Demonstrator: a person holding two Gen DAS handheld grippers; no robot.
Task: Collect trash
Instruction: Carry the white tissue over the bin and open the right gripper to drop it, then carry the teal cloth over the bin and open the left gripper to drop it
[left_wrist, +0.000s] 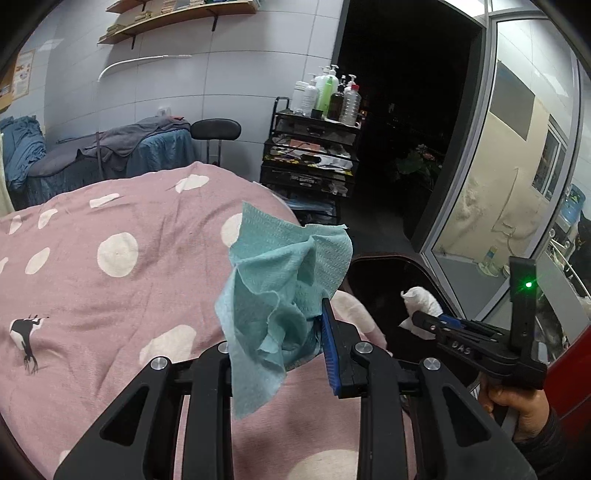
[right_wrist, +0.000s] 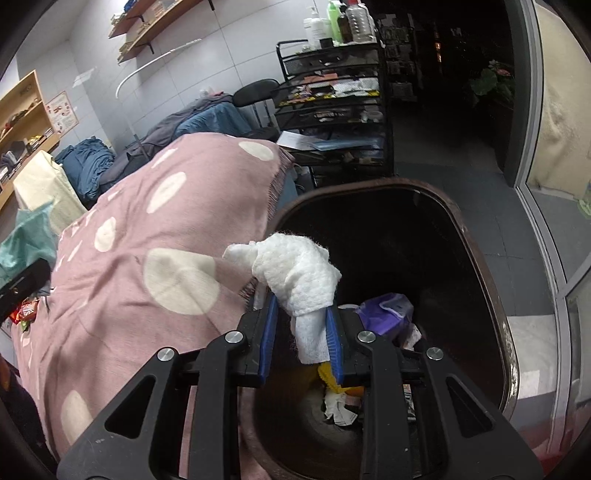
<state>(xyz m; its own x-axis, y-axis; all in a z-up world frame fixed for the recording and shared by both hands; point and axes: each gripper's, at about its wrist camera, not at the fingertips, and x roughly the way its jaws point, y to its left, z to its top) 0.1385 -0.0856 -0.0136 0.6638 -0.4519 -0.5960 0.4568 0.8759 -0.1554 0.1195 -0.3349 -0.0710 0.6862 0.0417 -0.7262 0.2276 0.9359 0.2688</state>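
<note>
White wad (right_wrist: 299, 280) hangs right over the bin's (right_wrist: 476, 236) dark open mouth, clamped in the right hand-held gripper (right_wrist: 301, 332), just past the near rim. Trash already lies at the bottom. Left hand-held gripper (left_wrist: 280, 332) pinches a crumpled teal tissue (left_wrist: 284, 273) above the pink dotted blanket (left_wrist: 110, 280), beside the blanket's edge where the bin begins.

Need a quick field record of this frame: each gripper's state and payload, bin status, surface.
left gripper: shut on teal paper towel, over the bed
right gripper: shut on white tissue wad, above the bin opening
trash bin: dark, open top, beside the bed; already holds a purple wrapper and crumpled scraps
surface: pink polka-dot blanket
background: black mesh cart with bottles on top
</note>
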